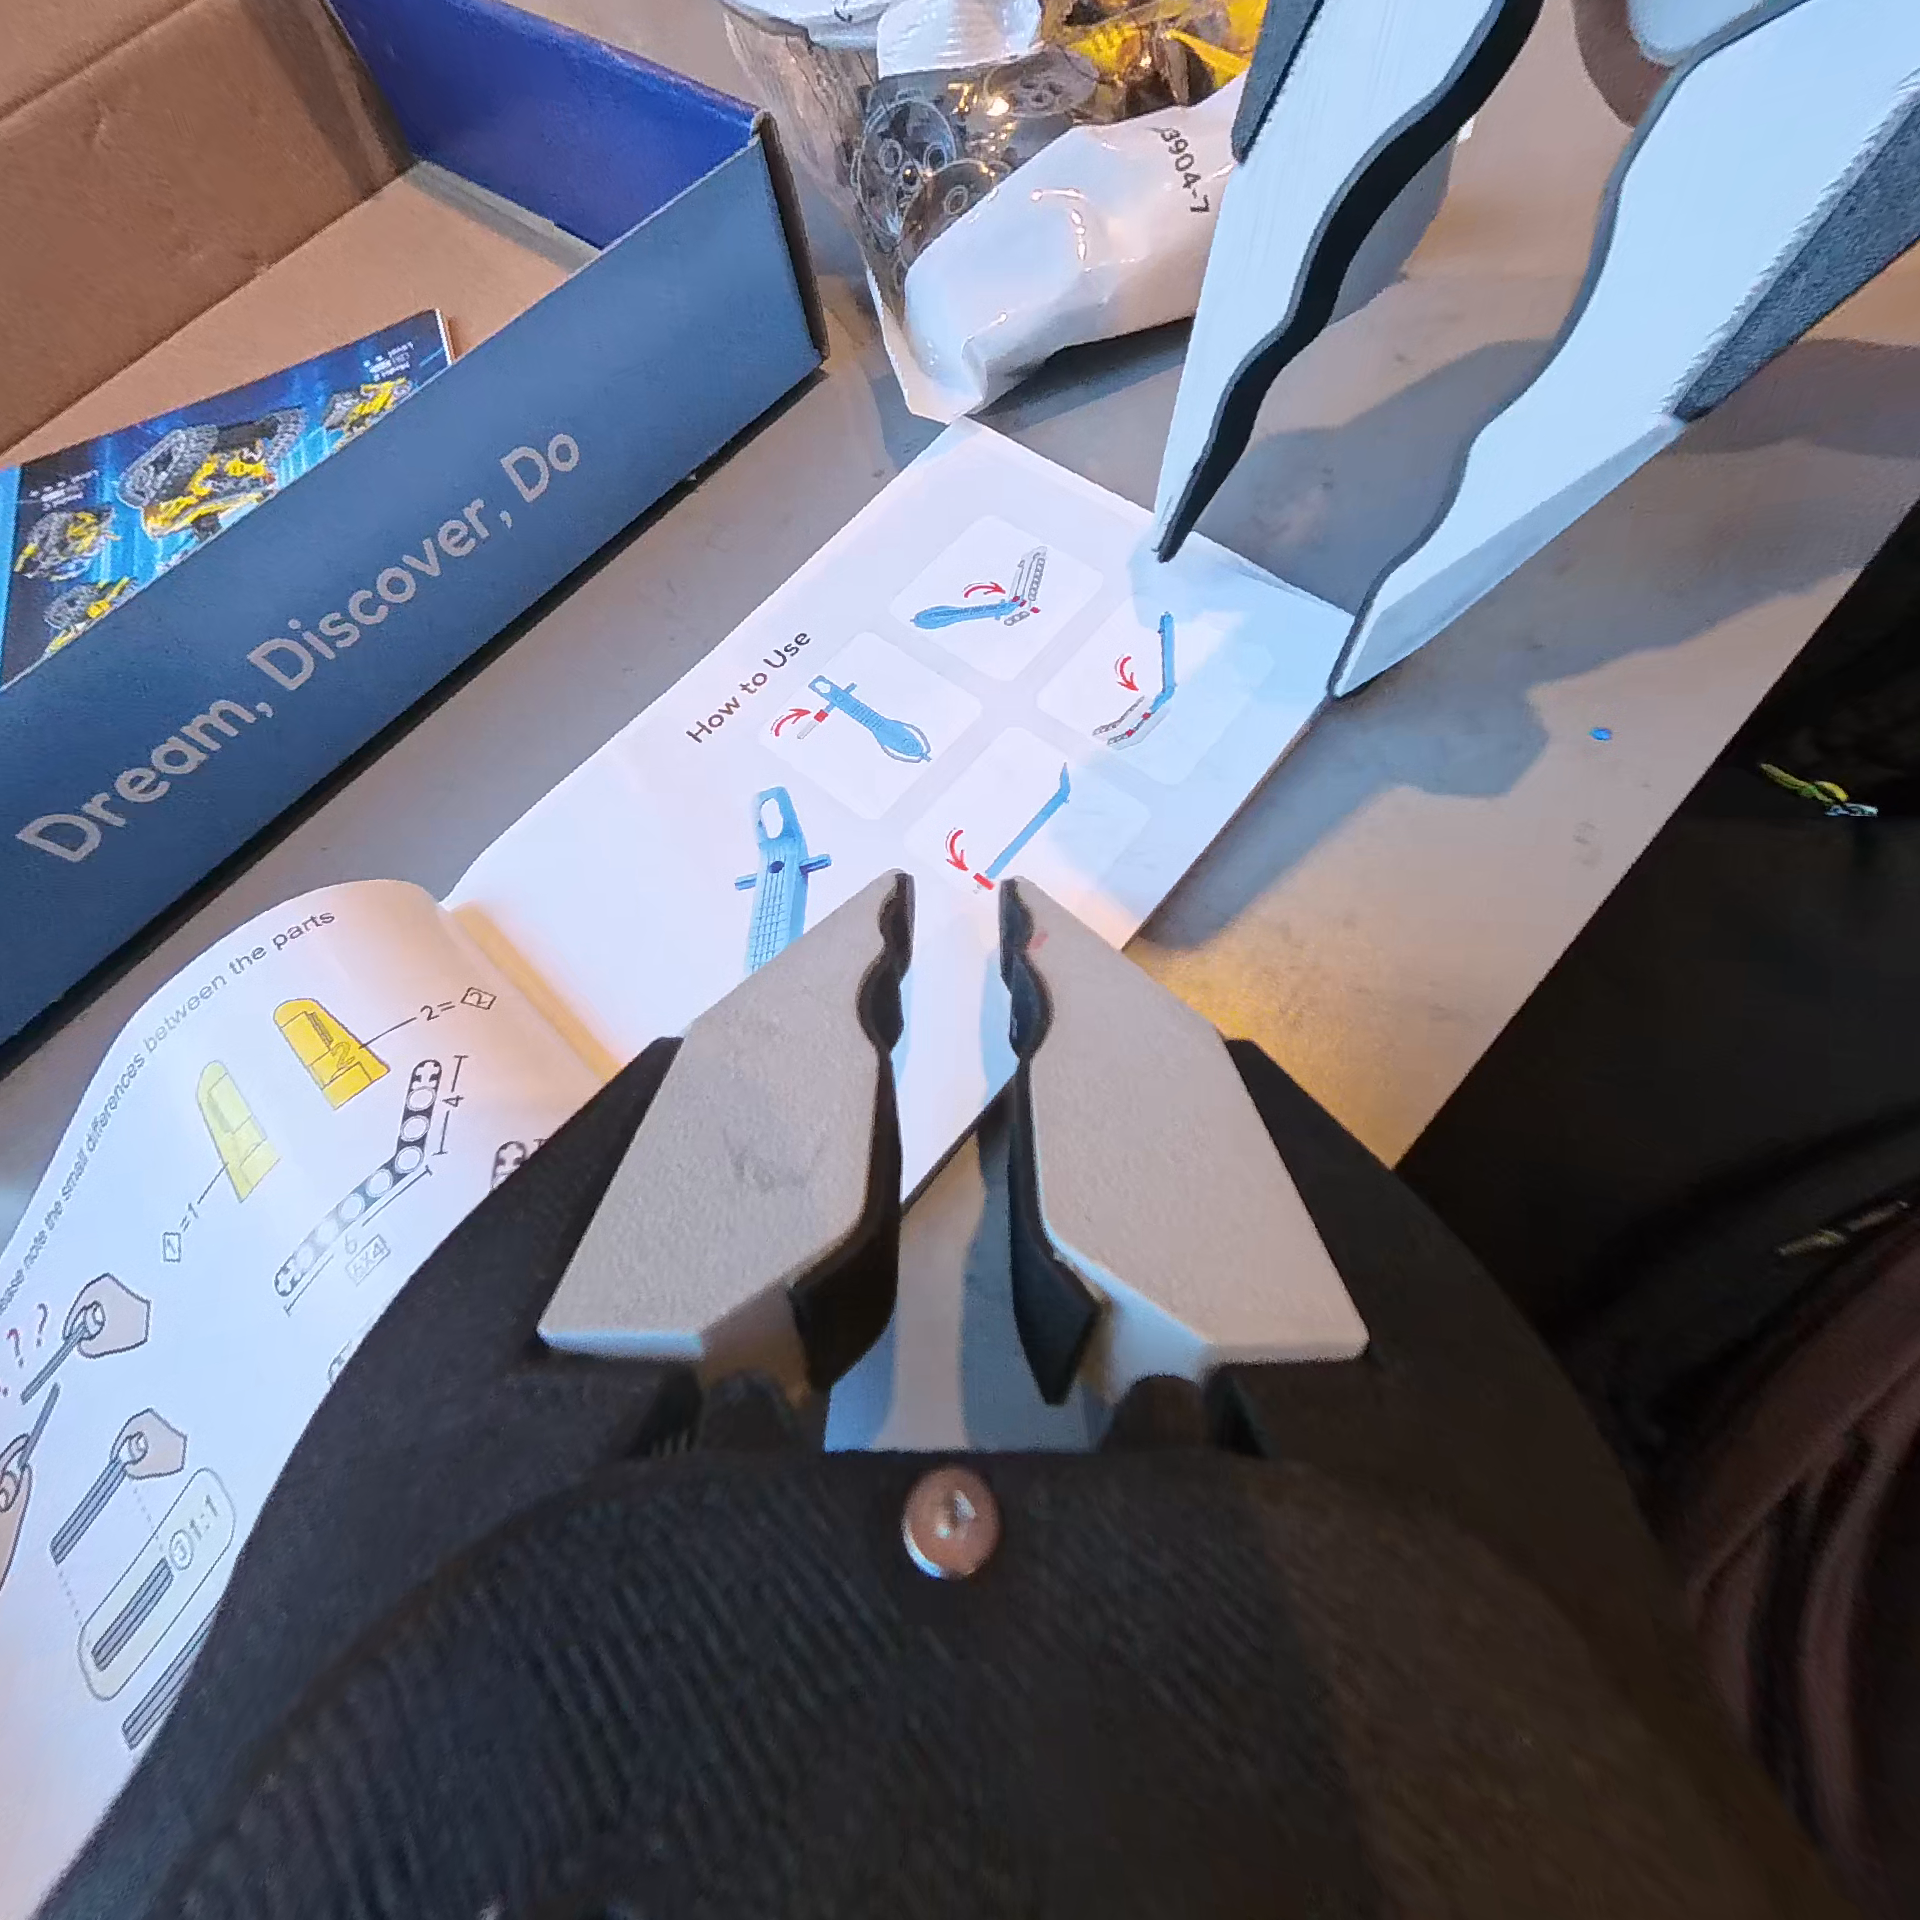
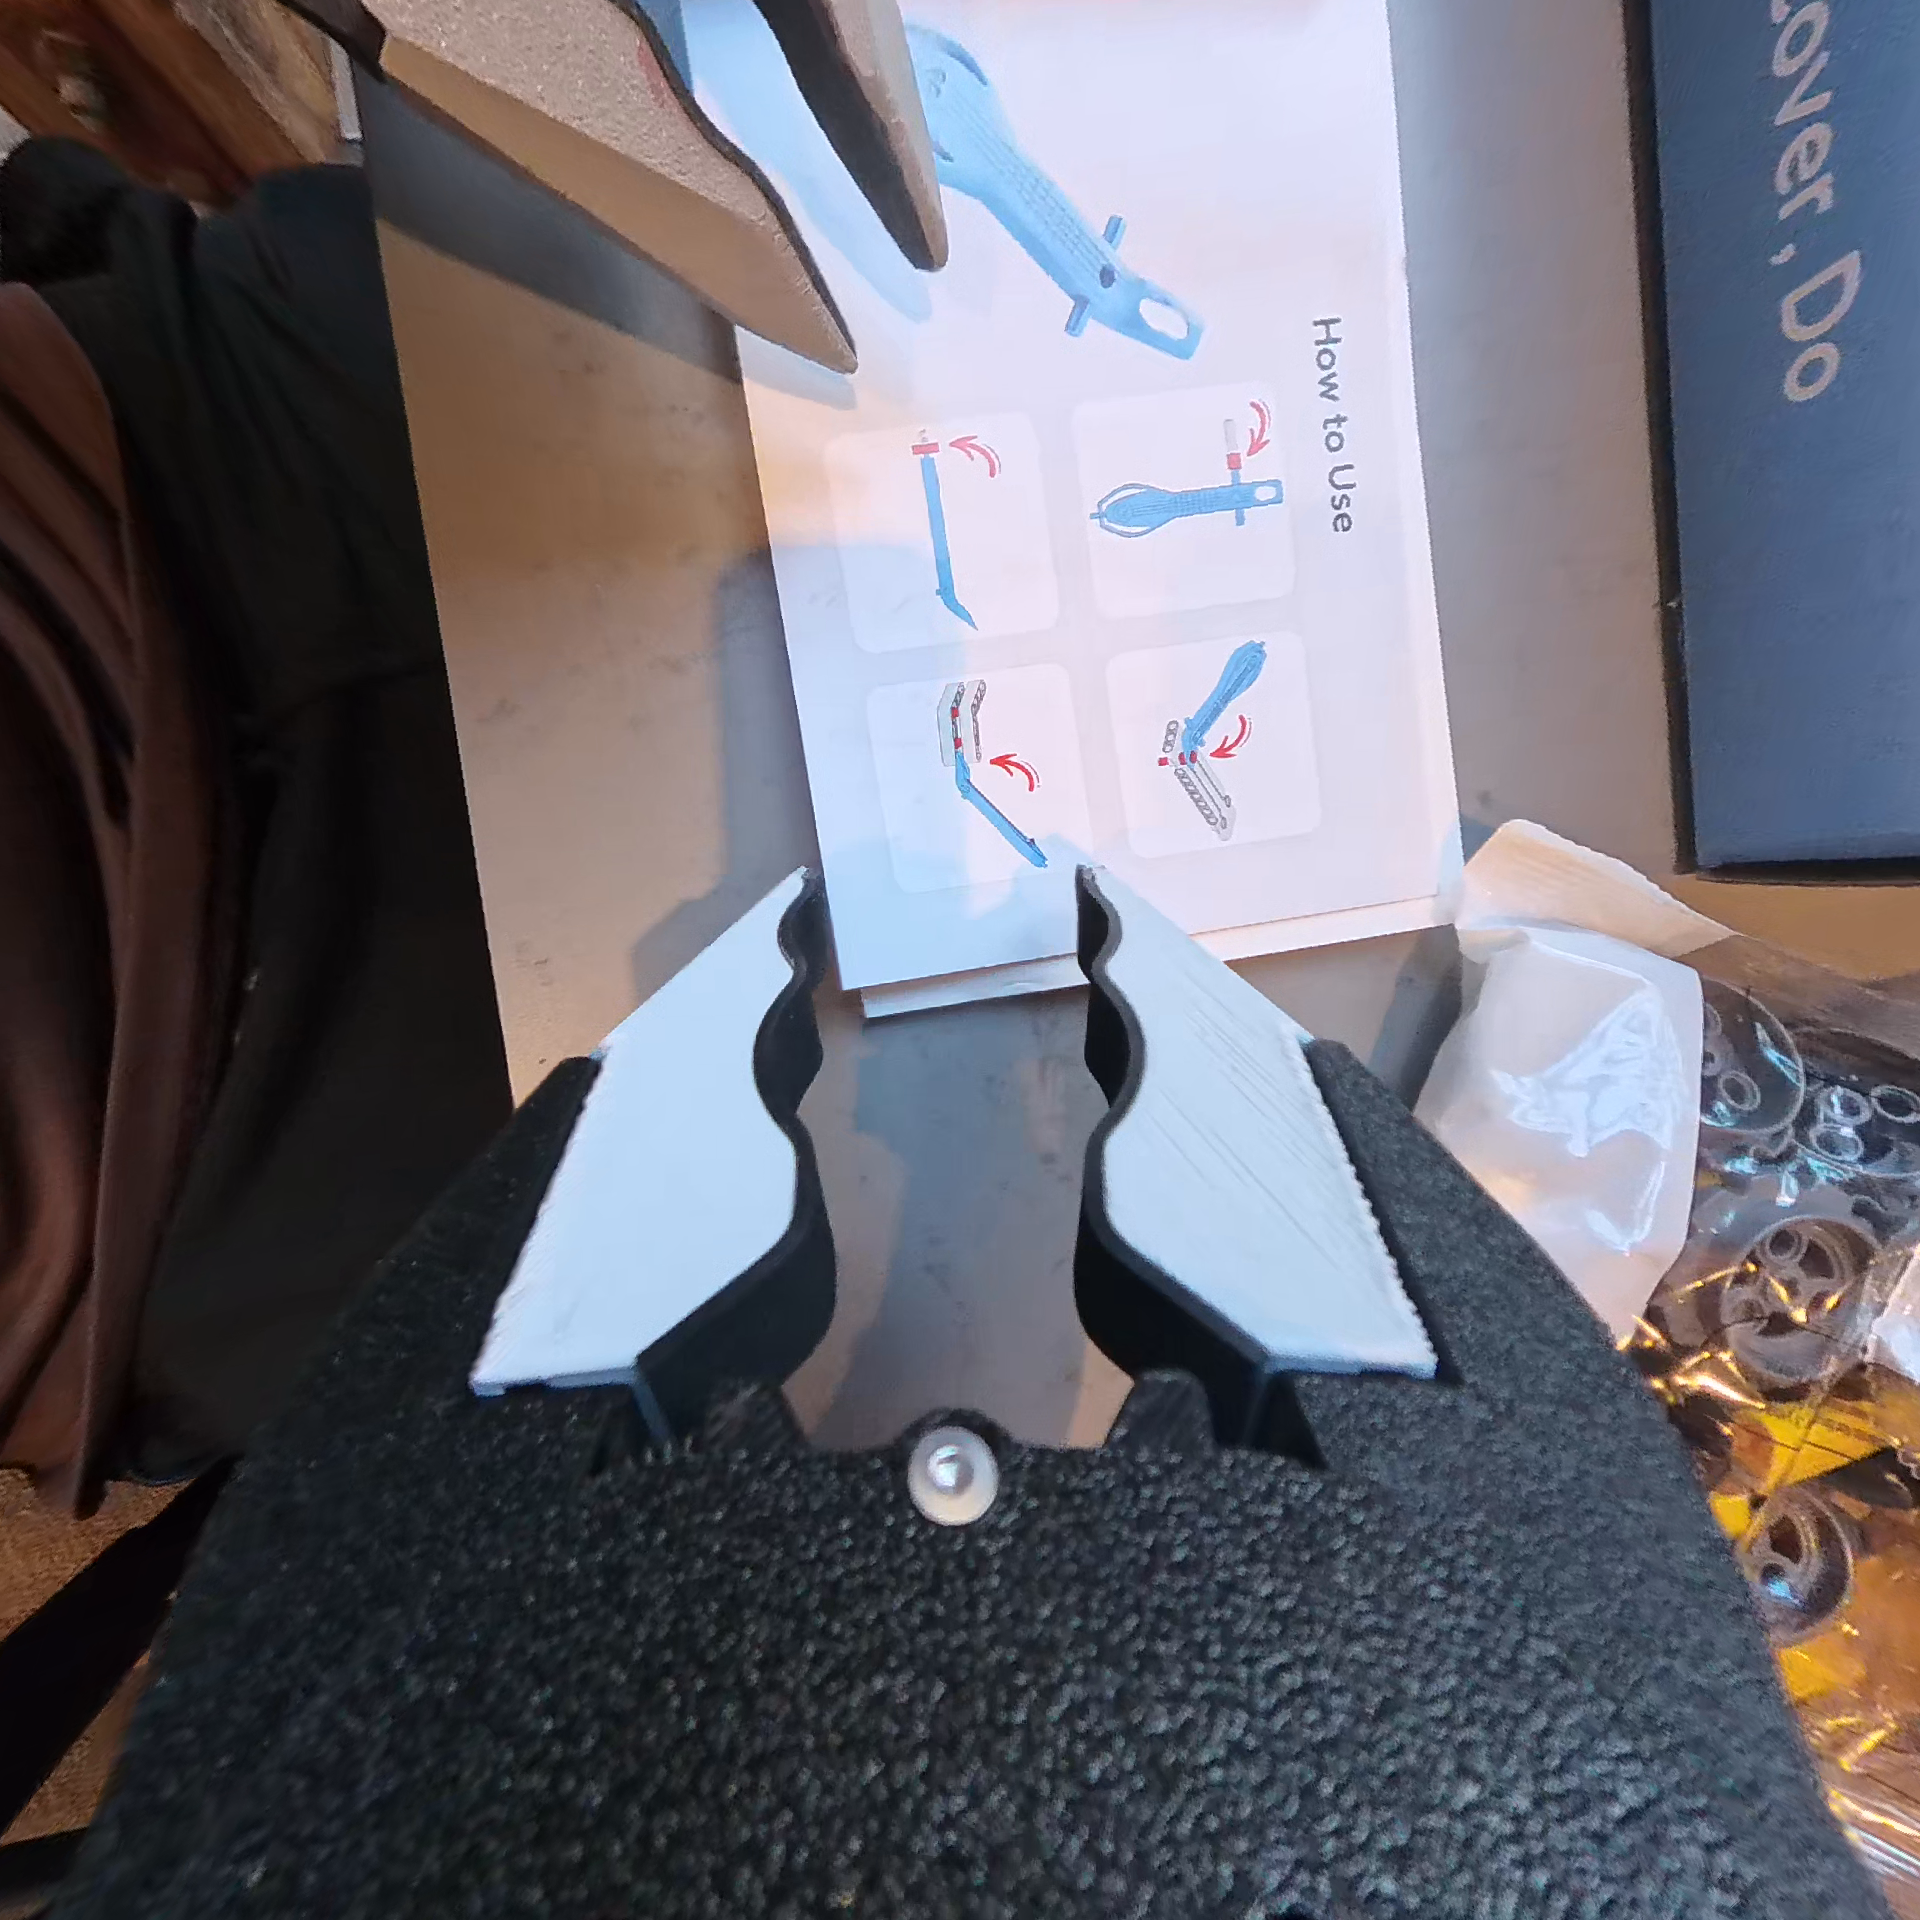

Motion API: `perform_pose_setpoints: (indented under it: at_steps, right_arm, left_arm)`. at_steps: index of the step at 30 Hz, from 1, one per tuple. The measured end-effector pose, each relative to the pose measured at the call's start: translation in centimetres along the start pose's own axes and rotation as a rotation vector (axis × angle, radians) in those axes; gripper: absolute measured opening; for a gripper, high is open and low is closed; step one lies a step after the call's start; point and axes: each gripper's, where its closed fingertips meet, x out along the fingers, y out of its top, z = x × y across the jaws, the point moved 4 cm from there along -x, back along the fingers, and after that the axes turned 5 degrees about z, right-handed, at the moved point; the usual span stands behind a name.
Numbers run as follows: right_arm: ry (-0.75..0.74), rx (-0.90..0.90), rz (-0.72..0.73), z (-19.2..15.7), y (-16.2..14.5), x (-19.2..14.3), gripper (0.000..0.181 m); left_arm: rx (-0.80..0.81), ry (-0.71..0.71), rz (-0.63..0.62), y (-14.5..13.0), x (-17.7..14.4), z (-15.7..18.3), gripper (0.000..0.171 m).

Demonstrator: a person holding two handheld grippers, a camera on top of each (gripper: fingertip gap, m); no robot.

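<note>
An open white instruction booklet (image 1: 727,831) lies on the grey table (image 1: 1403,831); its right-hand page shows blue tool drawings. My left gripper (image 1: 956,894) hovers over that page near its table-side edge, its grey jaws a narrow gap apart with nothing between them. My right gripper (image 1: 1257,618), with white fingers, is open, its tips down at the page's far corner. In the right wrist view the right gripper (image 2: 943,883) straddles the near edge of the booklet (image 2: 1122,312), and the left gripper (image 2: 891,312) shows at the top.
A blue cardboard box (image 1: 468,499) with a printed leaflet (image 1: 208,468) inside stands left of the booklet. A white bag (image 1: 1060,260) and clear bags of parts (image 1: 935,135) lie beyond it. The table edge runs on the right, with a person's dark clothing (image 1: 1714,1143) past it. The tips of one gripper are about 10 cm away from the tips of the other.
</note>
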Motion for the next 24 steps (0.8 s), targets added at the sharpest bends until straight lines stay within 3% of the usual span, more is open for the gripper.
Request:
perform_pose_setpoints:
  at_steps: [17,24]
  right_arm:
    - [0.006,0.015,0.011,-0.12,0.26,0.56,0.046]
    - [0.005,0.028,0.029,0.06,0.44,0.35,0.036]
  left_arm:
    - [0.000,-0.003,-0.005,-0.12,0.10,0.06,0.013]
    - [0.001,-0.004,-0.007,-0.17,0.13,0.10,0.013]
